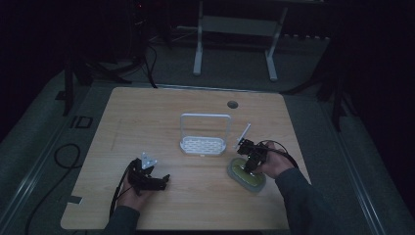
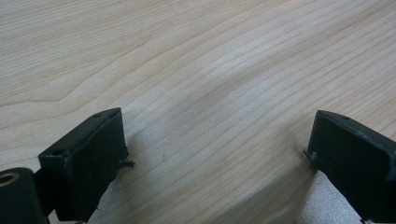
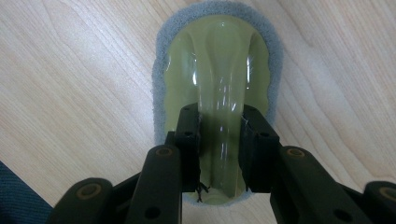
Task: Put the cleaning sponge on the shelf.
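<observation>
An oval scrubbing sponge (image 3: 217, 60) with a yellow-green plastic grip and a grey pad lies flat on the wooden table (image 1: 147, 117), right of centre near the front (image 1: 246, 176). My right gripper (image 3: 220, 122) points down at it, jaws closed on the raised ridge of the plastic grip; in the high view the right gripper (image 1: 250, 161) stands over the sponge. My left gripper (image 1: 165, 179) lies low on the table at the front left, pointing right. In the left gripper view the left gripper (image 2: 217, 135) is open, with bare wood between its jaws.
A white rack (image 1: 204, 144) with a perforated base and a tall wire handle stands at the table's centre. A cable hole (image 1: 232, 104) sits near the far edge. Beyond the table is a white desk frame (image 1: 235, 29), and cables lie on the dark floor at left.
</observation>
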